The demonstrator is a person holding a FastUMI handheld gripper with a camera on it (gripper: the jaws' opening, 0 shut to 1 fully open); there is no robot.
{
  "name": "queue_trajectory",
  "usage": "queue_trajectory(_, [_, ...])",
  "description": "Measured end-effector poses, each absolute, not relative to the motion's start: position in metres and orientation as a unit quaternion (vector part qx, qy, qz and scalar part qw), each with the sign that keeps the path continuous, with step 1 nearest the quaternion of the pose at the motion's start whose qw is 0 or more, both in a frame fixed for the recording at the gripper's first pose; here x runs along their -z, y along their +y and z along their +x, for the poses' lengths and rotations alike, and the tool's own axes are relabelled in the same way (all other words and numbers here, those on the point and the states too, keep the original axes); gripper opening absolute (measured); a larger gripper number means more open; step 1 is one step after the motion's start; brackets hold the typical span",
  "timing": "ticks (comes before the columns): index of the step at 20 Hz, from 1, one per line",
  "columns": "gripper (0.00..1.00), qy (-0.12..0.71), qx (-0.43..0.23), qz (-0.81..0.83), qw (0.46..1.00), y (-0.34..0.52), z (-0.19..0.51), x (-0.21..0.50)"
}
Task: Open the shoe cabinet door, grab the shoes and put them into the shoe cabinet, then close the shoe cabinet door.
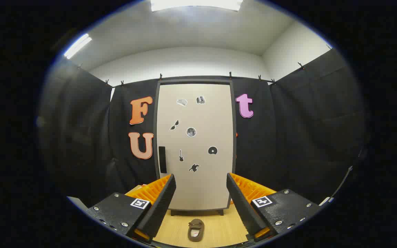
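- The gripper point(201, 203) is spread wide with nothing between its fingers, raised above the floor and aimed at the cabinet.
- The cabinet point(195, 144) stands upright against the black cloth wall, its pale door point(202, 186) closed and facing the gripper.
- A dark handle point(162, 159) runs vertically near the door's left edge; small dark stickers dot the door.
- One brown shoe point(195, 230) lies on the wooden floor point(219, 229) in front of the cabinet's base, apart from it.
- The shoe's long axis points straight at the cabinet; which end is the toe I cannot tell.
- The shoe sits between and below the two fingers.
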State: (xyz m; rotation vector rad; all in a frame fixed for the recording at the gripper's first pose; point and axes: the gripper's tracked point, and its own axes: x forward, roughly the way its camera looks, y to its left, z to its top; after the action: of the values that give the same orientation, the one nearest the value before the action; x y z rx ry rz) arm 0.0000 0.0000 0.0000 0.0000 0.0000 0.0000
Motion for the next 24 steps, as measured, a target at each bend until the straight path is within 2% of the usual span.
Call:
queue_trajectory(15, [0.93,0.002,0.008,0.001,1.000,0.072,0.065,0.013])
queue_trajectory(24, [0.93,0.008,-0.015,-0.012,1.000,0.125,0.124,0.023])
